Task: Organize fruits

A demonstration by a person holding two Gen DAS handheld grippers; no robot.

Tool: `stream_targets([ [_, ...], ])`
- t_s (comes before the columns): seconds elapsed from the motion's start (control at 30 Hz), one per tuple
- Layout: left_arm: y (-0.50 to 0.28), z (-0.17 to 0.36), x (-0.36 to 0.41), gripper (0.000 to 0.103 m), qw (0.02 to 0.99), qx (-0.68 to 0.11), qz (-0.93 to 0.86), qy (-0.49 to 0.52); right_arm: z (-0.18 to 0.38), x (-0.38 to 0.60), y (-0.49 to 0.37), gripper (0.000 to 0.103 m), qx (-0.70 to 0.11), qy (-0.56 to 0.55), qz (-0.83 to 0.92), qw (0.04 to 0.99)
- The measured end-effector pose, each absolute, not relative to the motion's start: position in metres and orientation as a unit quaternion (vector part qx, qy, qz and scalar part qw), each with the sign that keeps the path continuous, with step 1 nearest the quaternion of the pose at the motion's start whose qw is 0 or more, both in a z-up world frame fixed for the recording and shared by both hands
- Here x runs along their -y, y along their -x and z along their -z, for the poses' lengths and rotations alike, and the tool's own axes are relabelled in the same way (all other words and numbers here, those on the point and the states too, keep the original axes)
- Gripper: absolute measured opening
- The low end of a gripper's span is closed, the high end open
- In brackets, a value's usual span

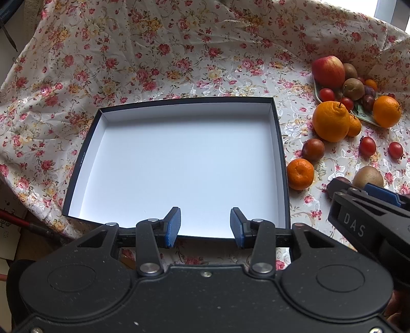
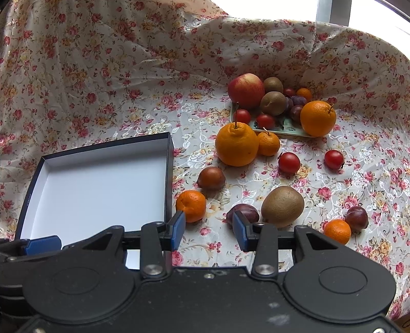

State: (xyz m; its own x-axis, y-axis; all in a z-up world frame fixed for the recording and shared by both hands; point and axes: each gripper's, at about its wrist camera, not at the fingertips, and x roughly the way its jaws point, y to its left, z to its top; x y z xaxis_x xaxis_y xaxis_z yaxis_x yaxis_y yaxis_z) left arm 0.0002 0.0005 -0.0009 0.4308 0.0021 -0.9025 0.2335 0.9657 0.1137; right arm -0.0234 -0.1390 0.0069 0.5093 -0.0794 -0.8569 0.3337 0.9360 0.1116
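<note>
Lying ahead of right tongs point(image 2: 208, 229): plum point(image 2: 243, 214).

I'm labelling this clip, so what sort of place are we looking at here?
Probably a home table or similar surface by a window: a floral tablecloth covers it, loose fruit lies around a small tray, and daylight comes through a window behind.

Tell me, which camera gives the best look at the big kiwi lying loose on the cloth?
The right wrist view: the kiwi lies whole and close, just beyond the open right gripper. In the left wrist view the kiwi sits near the edge, its lower part hidden behind the right gripper.
</note>
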Motion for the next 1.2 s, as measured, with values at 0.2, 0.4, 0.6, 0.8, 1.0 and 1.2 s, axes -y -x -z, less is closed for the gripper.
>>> stream_targets([
  [0.2, 0.0, 0.001, -0.001, 0.05, 0.838, -0.53, 0.069, -0.111, -0.006, 0.139, 0.023, 0.043, -0.484, -0.133, 0.12, 0.857],
  [0.4, 0.0, 0.001, -0.001, 0.05, 0.839, -0.529, 0.069, -0.11, -0.006, 0.138, 0.022, 0.043, -0.486, -0.13, 0.12, 0.856],
  [0.6, 0.0, 0.001, 0.0, 0.05, 0.838, -0.53, 0.069, -0.11, -0.001, 0.143, 0.017, 0.043, -0.51, -0.145, 0.121, 0.839],
  [0.8, 0.002, 0.005, 0.0, 0.05, 0.838, -0.53, 0.07, -0.111, -0.001, 0.148, 0.02, 0.043, -0.511, -0.153, 0.131, 0.835],
  [1.0, 0.003, 0.008, 0.009, 0.05, 0.818, -0.558, 0.081, -0.112, 0.005, 0.154, 0.023, 0.043, -0.523, -0.145, 0.139, 0.828],
  [1.2, 0.007, 0.007, 0.024, 0.05, 0.829, -0.539, 0.087, -0.123, 0.012, 0.175, 0.035, 0.043, -0.532, -0.141, 0.173, 0.816],
])
